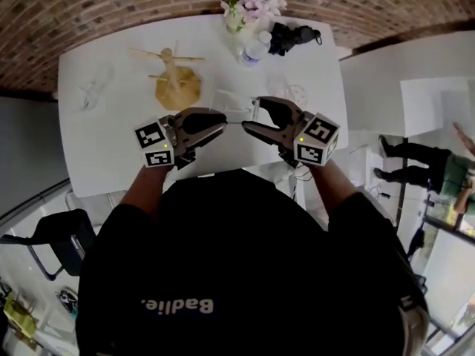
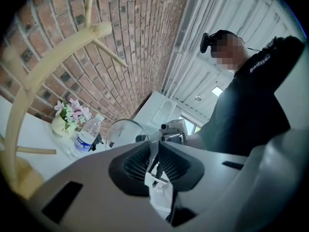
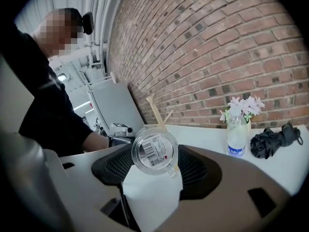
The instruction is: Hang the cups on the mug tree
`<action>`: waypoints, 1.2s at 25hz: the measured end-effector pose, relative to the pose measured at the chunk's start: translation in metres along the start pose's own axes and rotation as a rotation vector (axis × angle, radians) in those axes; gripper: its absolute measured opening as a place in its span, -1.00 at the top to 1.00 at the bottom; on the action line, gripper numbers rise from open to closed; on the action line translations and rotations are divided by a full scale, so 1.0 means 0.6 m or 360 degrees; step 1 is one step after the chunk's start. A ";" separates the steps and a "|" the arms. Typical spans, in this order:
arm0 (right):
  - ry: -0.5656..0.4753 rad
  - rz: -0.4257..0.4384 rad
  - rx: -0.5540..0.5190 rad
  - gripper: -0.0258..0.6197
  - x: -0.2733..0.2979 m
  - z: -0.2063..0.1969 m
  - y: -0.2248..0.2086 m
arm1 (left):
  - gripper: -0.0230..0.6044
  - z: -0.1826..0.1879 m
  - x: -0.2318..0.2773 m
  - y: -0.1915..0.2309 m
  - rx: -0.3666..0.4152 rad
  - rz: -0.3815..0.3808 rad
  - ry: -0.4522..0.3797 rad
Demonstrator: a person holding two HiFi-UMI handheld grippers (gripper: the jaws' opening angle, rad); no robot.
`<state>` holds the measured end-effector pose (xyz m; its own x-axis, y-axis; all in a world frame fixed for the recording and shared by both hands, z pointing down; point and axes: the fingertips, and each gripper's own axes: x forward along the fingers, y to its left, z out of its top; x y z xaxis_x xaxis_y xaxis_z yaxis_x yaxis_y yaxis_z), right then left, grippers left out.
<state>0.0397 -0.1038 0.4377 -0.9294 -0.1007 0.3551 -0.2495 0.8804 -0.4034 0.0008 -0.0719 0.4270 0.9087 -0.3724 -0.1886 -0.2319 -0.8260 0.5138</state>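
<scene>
A clear glass cup (image 1: 231, 104) with a handle hangs over the white table (image 1: 111, 154), between my two grippers. The left gripper (image 1: 223, 124) has the cup's thin wall (image 2: 123, 132) pinched between its pads (image 2: 140, 161). From the other side, the right gripper (image 1: 249, 117) faces the cup's labelled bottom (image 3: 154, 151) with a jaw closed on each side of it. The wooden mug tree (image 1: 176, 76) stands just behind and to the left, its pegs bare. It shows close by in the left gripper view (image 2: 34, 81) and behind the cup in the right gripper view (image 3: 157, 112).
A second clear cup (image 1: 291, 93) stands right of the grippers and another clear piece (image 1: 93, 89) lies far left. A flower vase (image 1: 252, 6), water bottle (image 1: 254, 50) and black folded umbrella (image 1: 293, 35) line the far edge. A chair (image 1: 59, 236) stands lower left.
</scene>
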 end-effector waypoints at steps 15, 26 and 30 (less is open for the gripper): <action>0.0130 -0.0058 0.0009 -0.03 0.085 -0.028 -0.084 | 0.63 -0.034 -0.041 0.123 -0.0199 0.0409 -0.0192; 0.0136 -0.0144 0.0129 -0.03 0.136 -0.041 -0.103 | 0.56 -0.042 -0.080 0.171 -0.0280 0.0547 -0.0241; 0.0139 -0.0166 0.0194 -0.03 0.147 -0.050 -0.108 | 0.55 -0.044 -0.088 0.181 -0.0312 0.0585 -0.0218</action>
<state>-0.0179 -0.1560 0.5206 -0.8710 -0.1430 0.4699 -0.3791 0.8041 -0.4579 -0.0632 -0.1303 0.5150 0.7205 -0.6904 -0.0659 -0.4490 -0.5368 0.7143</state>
